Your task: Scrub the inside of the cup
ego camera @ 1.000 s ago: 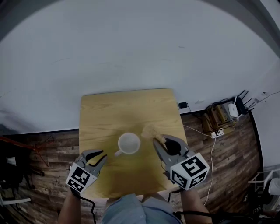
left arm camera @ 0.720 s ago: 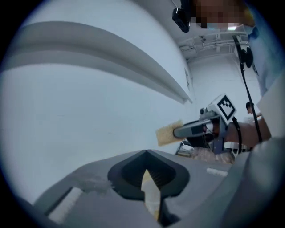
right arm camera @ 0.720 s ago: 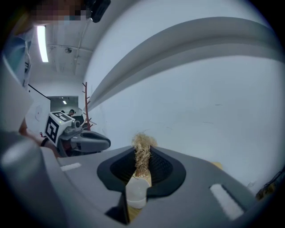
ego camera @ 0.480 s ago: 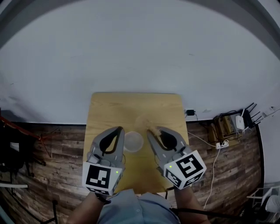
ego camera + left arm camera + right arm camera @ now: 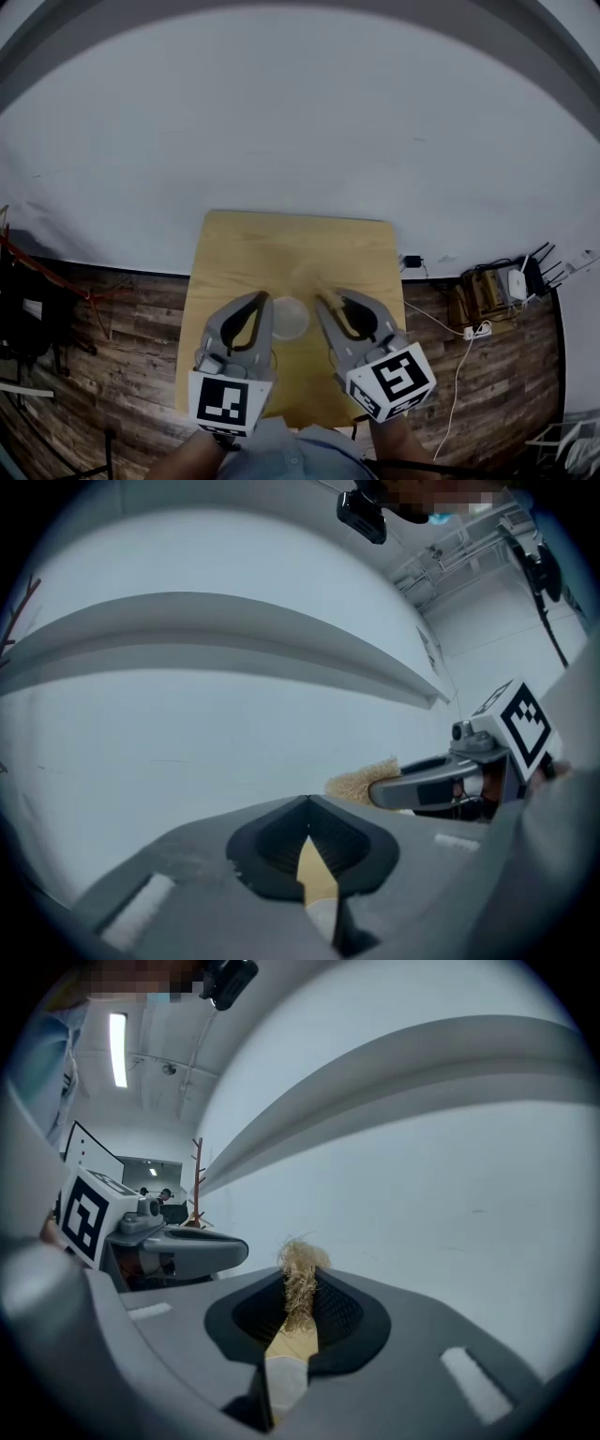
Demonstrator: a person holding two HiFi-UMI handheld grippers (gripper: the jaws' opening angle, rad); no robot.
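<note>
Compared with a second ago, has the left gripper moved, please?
Yes. The left gripper has come from the table's near-left corner inward over the table, and its tips are now beside the cup.

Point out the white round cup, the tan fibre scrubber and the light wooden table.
white round cup (image 5: 290, 317), head view, its open inside.
tan fibre scrubber (image 5: 300, 1265), right gripper view, its frayed tuft.
light wooden table (image 5: 291, 246), head view, bare top.

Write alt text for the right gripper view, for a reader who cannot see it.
The right gripper is shut on a tan fibrous scrubber and points toward a plain white wall. At left, the left gripper, with its marker cube, sits alongside, jaws together.
</note>
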